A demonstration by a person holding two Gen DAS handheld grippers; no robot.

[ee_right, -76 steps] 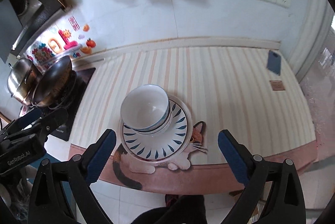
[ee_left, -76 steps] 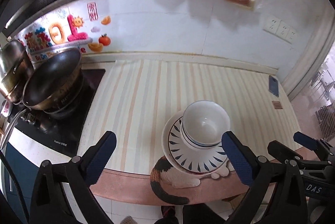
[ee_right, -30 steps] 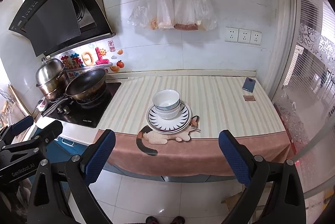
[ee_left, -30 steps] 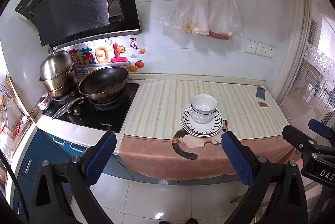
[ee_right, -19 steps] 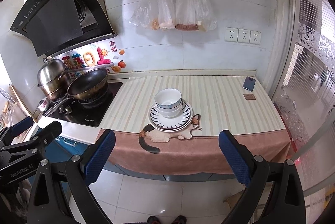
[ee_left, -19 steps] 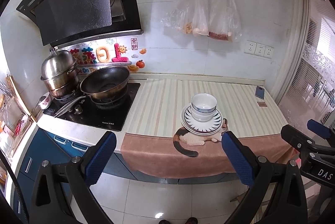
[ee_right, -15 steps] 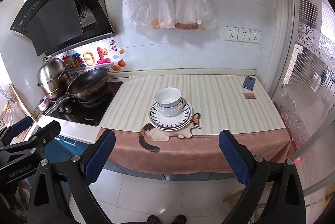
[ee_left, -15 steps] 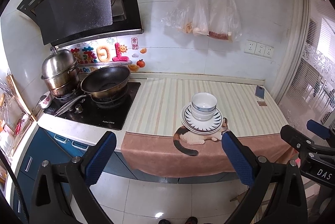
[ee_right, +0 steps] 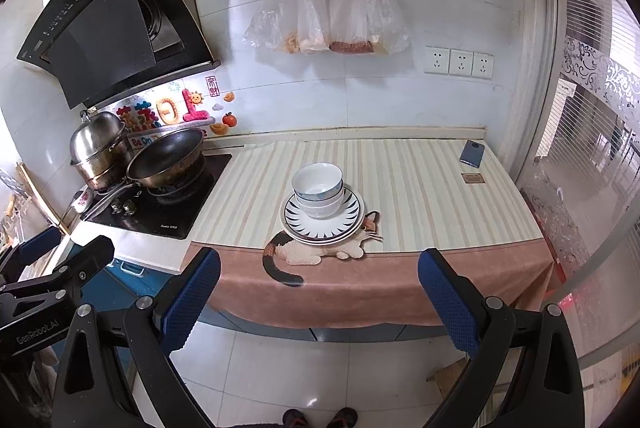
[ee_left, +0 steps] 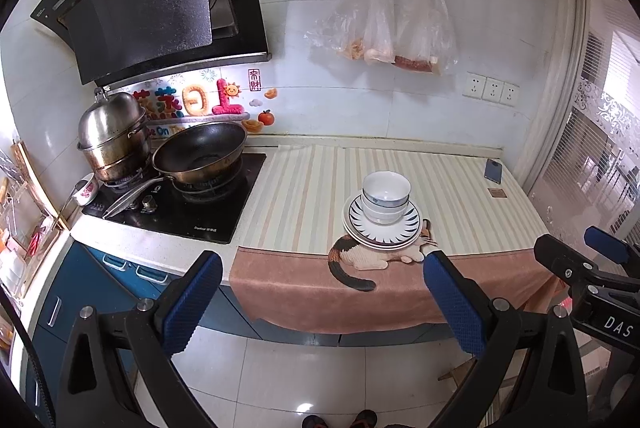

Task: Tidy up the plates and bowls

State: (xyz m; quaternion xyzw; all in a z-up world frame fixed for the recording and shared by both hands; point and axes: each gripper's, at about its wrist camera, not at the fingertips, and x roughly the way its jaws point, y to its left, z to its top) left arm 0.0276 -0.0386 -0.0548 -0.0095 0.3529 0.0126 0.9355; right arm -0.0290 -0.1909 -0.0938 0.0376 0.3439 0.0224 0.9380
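Both grippers hang well back from the counter (ee_left: 312,188), above the floor. The left gripper (ee_left: 322,302) stands wide apart and empty; the right gripper (ee_right: 318,298) is spread just as wide, holding nothing. The bowls (ee_right: 318,190), seemingly two nested, sit on stacked plates (ee_right: 348,224) near the counter's front edge, on a mat (ee_right: 320,252) with a cat picture. A wok (ee_left: 200,152) and a pot (ee_left: 112,136) sit on the stove at left.

Black wok (ee_left: 200,152) and steel pot (ee_left: 112,136) sit on the stove (ee_left: 208,216), plastic bags (ee_left: 384,24) hang on the wall, phone (ee_left: 493,171) near the counter's far corner.
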